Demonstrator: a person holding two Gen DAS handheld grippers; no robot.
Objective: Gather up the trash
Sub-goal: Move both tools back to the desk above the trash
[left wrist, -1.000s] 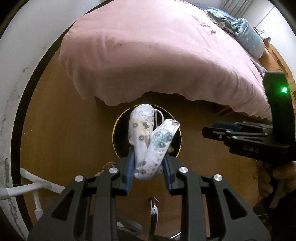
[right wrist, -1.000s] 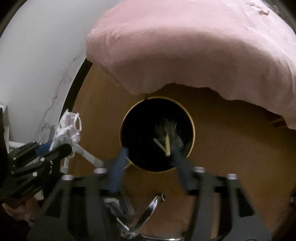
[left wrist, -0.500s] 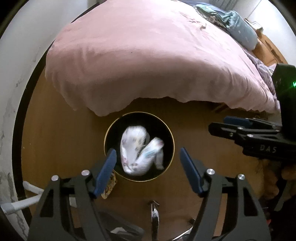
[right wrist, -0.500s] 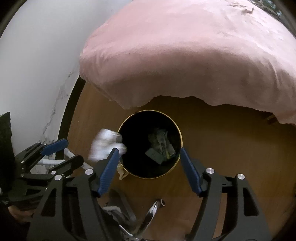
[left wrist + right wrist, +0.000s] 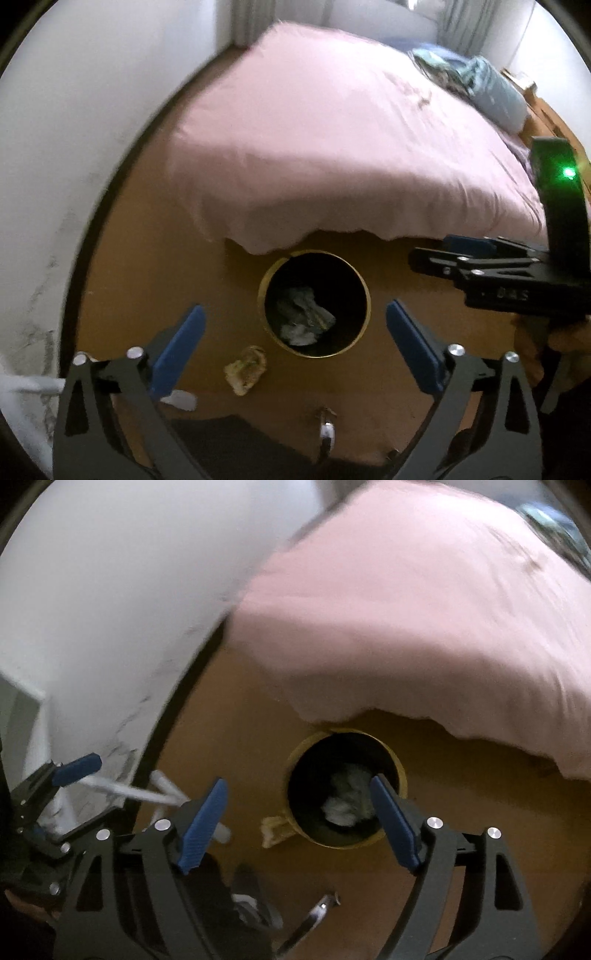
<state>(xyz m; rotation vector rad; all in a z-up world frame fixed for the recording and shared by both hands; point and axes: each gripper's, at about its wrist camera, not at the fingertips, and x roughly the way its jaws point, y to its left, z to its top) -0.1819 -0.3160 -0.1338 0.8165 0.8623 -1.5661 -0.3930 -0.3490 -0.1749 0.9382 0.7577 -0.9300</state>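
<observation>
Landmark: the round black bin (image 5: pixel 314 303) with a gold rim, standing on the wood floor right at the overhanging edge of the pink bedspread (image 5: pixel 332 147). Crumpled whitish trash (image 5: pixel 303 317) lies at the bottom of the bin; the same pale wad shows in the right wrist view, inside the bin (image 5: pixel 347 788). The left gripper (image 5: pixel 293 345) hangs above the near side of the bin, jaws spread wide and empty, the blue pads well apart on either side of the rim and touching nothing; a released pose, consistent with a drop straight down the opening. The right gripper (image 5: pixel 297 821) hovers over the bin too, jaws likewise wide open with nothing between them, probably held clear so as not to block the mouth. Just outside the bin, on the floor on its near left side, lies a small crumpled tan scrap (image 5: pixel 245 369), apart from the rim. Judged the next item to collect; it looks light and flattish, so a low, pinching approach seems called for. Both views are motion-blurred; finer detail of the bin's contents cannot be made out.
</observation>
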